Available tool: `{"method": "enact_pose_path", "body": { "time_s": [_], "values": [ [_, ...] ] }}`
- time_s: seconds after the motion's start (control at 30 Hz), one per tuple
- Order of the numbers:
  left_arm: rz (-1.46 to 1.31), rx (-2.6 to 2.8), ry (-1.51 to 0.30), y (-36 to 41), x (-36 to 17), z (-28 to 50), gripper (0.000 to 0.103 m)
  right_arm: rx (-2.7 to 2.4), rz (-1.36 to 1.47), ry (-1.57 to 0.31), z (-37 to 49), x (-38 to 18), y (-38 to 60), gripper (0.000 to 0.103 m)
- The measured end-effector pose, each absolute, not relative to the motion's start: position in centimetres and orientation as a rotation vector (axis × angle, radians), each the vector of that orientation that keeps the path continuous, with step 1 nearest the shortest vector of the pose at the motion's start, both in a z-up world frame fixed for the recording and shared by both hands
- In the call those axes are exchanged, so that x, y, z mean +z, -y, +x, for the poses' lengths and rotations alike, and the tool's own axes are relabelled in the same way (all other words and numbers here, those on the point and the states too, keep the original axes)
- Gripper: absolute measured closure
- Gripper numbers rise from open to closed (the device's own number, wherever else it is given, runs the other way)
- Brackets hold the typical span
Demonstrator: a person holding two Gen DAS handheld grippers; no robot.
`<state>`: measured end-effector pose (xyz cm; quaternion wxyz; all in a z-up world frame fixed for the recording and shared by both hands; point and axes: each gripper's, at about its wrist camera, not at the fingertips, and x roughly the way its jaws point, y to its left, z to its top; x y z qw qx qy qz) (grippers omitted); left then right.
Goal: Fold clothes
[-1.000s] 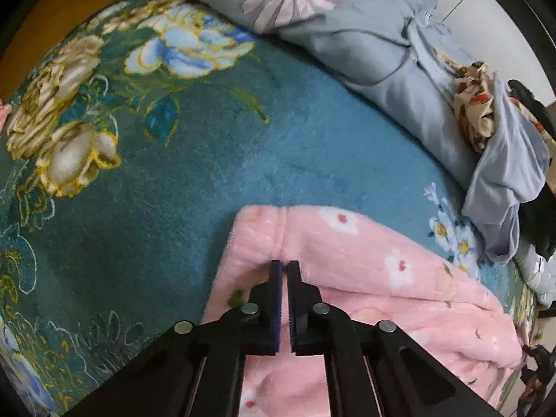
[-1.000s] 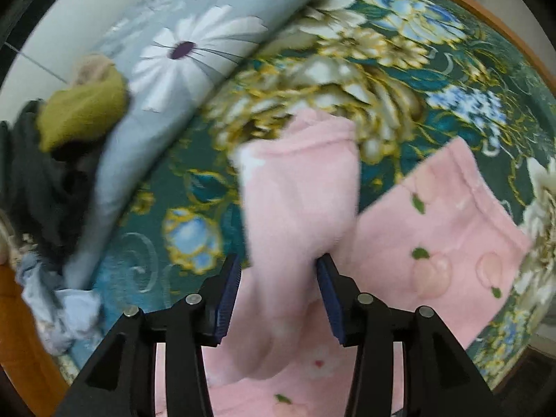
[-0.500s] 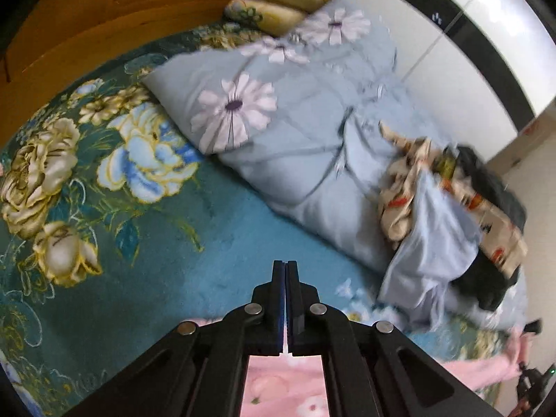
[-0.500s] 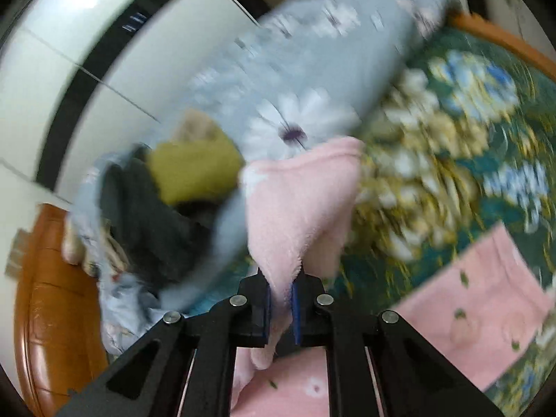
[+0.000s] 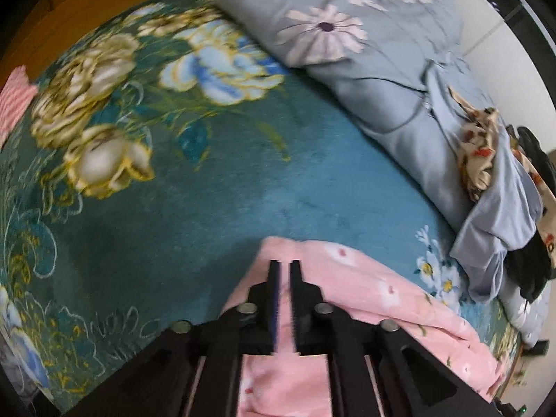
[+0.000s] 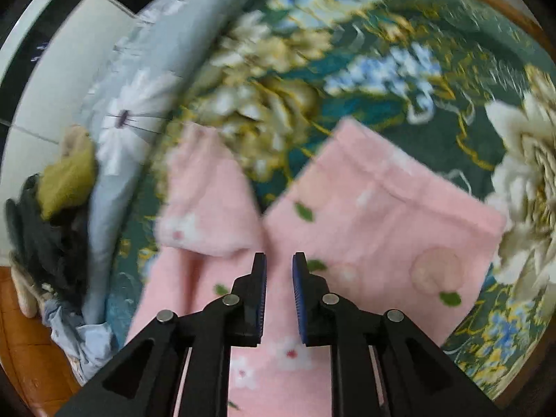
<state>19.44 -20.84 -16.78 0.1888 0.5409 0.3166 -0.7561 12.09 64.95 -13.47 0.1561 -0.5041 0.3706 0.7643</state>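
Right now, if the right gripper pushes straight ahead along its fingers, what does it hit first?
Most likely the pink fleece garment. The right gripper is open with pink fabric directly ahead and below, at the split between two parts of it. Depth is unclear; the floral blanket lies beyond.

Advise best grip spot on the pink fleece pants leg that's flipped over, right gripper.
Probably pinch the folded-back leg of the pink floral fleece pants at its loose lower edge, nearest the right gripper. Come from above: that edge sits raised off the layer beneath, so the open fingers can straddle it.
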Motion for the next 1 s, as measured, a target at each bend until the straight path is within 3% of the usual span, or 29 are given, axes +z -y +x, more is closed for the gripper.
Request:
{"method": "enact_pose_path", "body": {
  "time_s": [0.07, 0.17, 0.4, 0.47, 0.5, 0.53, 0.57, 0.6, 0.63, 0.9, 1.0],
  "values": [
    [1.515, -2.107, -0.922, 21.1, -17.3, 19.9, 0.062, 2.283, -1.477, -1.087, 10.9, -13.0, -62.8, 0.085],
    [1.528, -2.094, -0.979, 21.1, -18.4, 20.3, 0.041, 2.366, -1.587, -1.085, 8.3, -13.6, -59.5, 0.055],
    [1.576, -2.083, -1.011, 20.6, -20.7, 19.8, 0.039, 2.178, -1.54, -1.133, 5.5, -16.5, -60.2, 0.054],
    [1.566, -2.082, -0.989, 20.4, -20.9, 19.4, 0.041, 2.158, -1.527, -1.17, 5.1, -16.8, -60.6, 0.059],
    [1.562, -2.083, -0.974, 20.2, -21.0, 19.2, 0.041, 2.147, -1.52, -1.189, 5.0, -17.0, -60.8, 0.082],
    [1.565, -2.087, -0.95, 20.1, -21.0, 19.0, 0.058, 2.141, -1.528, -1.186, 4.7, -16.7, -60.7, 0.095],
    [1.582, -2.089, -0.93, 19.9, -21.0, 18.8, 0.074, 2.136, -1.539, -1.18, 4.4, -16.5, -60.5, 0.097],
    [1.598, -2.095, -0.916, 19.6, -21.0, 18.6, 0.075, 2.145, -1.543, -1.178, 4.2, -16.0, -60.2, 0.097],
    [1.598, -2.114, -0.902, 19.4, -20.6, 18.4, 0.083, 2.175, -1.545, -1.188, 4.0, -15.1, -60.0, 0.097],
    [1.367, -2.327, -0.982, 20.5, -13.7, 16.1, 0.085, 2.316, -1.353, -1.386, -0.2, -8.1, -61.1, 0.098],
    [1.379, -2.357, -0.916, 19.9, -12.6, 14.6, 0.085, 2.359, -1.365, -1.323, -2.4, -6.7, -60.1, 0.098]
  ]
}}
